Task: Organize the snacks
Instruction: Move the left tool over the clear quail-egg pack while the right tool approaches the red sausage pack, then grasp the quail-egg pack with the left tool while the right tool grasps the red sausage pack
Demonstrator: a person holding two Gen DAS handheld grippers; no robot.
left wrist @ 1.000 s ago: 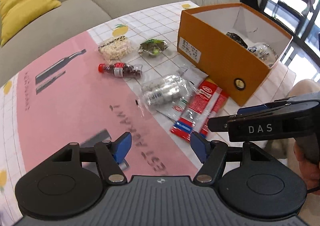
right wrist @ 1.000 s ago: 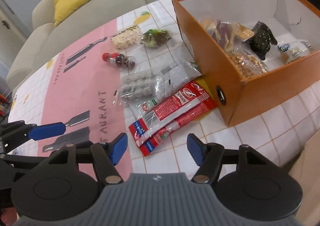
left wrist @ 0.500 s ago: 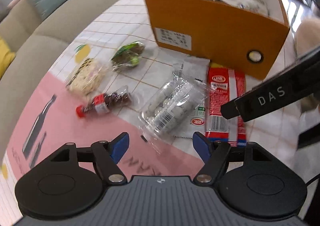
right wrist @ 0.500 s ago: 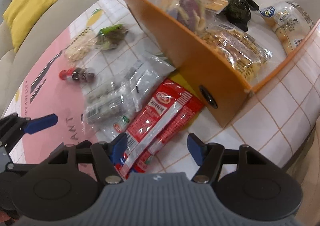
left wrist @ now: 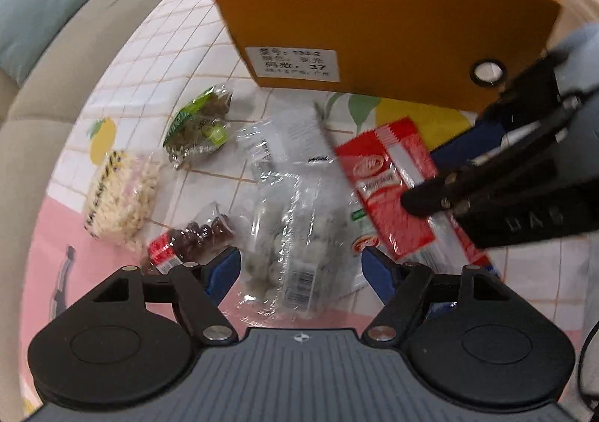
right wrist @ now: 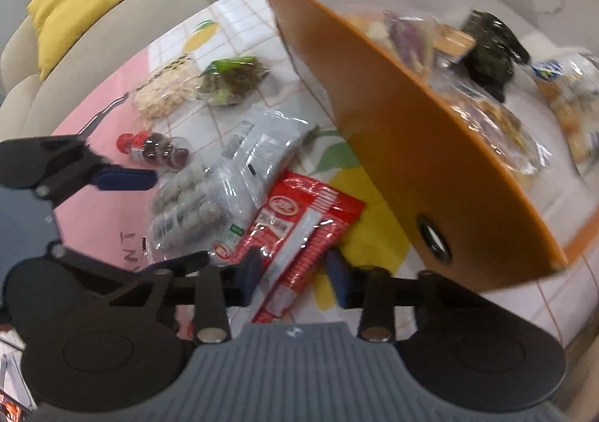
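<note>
Right hand-held gripper (right wrist: 294, 274) sits low over the red snack packet (right wrist: 299, 231), its blue pads straddling the packet's near end; the jaws have just been closing, yet I see a gap on the right pad's side, so I log it as not yet clamped. Left hand-held gripper (left wrist: 299, 266) stands wide, its jaws having just been opening, with the clear bag of pale round sweets (left wrist: 288, 235) between the pads and, as far as I can tell, untouched. I judge the step in hand to be a double pickup for transfer into the orange box (right wrist: 411, 145), which stands just beyond on the counter (left wrist: 168, 59) and already holds several packets. To do it well, I would close the right pads across the packet's flat width, not its crimped end, and take the sweets bag at mid-body, where the contents give the pads something firm. Materials: the red packet is thin, glossy foil, flat and long; the sweets bag is crinkly film, lumpy, likely slippery. Waiting farther off are a small bottle of dark sweets (left wrist: 187, 238), a bag of pale nuts (left wrist: 119, 193) and a green-labelled pouch (left wrist: 198, 126). The box is stiff card with white inner walls.
</note>
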